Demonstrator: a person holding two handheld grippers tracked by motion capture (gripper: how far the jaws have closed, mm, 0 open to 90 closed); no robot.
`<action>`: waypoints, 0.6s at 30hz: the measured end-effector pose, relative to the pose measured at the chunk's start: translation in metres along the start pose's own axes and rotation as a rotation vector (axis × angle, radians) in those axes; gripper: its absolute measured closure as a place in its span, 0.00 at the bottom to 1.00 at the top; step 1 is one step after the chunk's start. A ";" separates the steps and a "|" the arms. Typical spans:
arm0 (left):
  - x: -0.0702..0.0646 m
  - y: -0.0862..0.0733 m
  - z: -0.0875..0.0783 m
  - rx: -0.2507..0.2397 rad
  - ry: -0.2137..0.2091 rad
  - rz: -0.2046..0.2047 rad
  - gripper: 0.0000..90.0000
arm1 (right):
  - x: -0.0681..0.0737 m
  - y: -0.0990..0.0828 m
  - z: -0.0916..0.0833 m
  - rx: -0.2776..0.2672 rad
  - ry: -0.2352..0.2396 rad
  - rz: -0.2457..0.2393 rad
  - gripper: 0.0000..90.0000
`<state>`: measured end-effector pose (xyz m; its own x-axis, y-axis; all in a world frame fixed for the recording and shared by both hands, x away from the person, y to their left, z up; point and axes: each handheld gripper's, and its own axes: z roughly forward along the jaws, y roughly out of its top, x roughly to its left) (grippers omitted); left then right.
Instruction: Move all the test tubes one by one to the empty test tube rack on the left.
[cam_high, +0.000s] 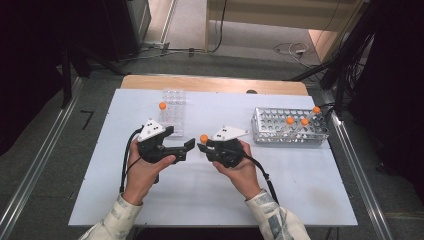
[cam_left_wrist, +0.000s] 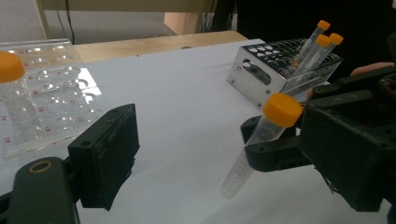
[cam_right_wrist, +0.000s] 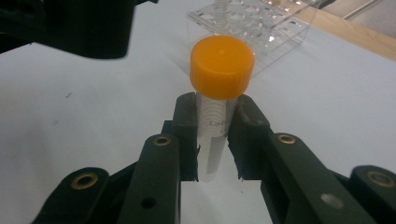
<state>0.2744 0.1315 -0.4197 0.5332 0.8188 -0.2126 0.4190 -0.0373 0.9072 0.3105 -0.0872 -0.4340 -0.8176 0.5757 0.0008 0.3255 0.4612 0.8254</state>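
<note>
Right gripper (cam_right_wrist: 212, 140) is clamped on the clear tube (cam_right_wrist: 212, 140) just under its orange cap (cam_right_wrist: 222, 66) — tube stands upright between the pads, held off the bench (cam_high: 300, 185). Left gripper (cam_high: 191, 145) faces it, jaws apart with nothing between them, just beside the tube on its left.

Risks, judged from here:
- Grip sits high on a smooth, round tube; it could pivot or slide down if the left gripper bumps it during a hand-over.
- If the left closes on the cap rather than the body, the tube may twist out of the right's pads.
- Releasing the right early drops the tube onto the bench and it rolls.

Farther from the tube: clear rack (cam_high: 174, 112) with one capped tube behind the left gripper, metal rack (cam_high: 287, 127) with three leaning tubes to the right — a wide swing could clip those.
</note>
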 end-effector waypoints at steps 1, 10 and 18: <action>-0.001 0.000 0.000 0.001 -0.004 0.003 0.15 | 0.002 0.001 0.002 0.003 0.002 -0.004 0.80; -0.004 -0.001 0.001 0.013 -0.011 0.046 0.35 | 0.015 0.008 0.018 0.008 0.039 -0.018 0.80; -0.005 -0.004 0.003 0.020 -0.018 0.070 0.60 | 0.023 0.015 0.021 -0.007 0.064 -0.032 0.80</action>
<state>0.2719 0.1257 -0.4232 0.5746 0.8034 -0.1560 0.3949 -0.1053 0.9127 0.3066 -0.0529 -0.4338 -0.8563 0.5164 0.0099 0.2955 0.4742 0.8293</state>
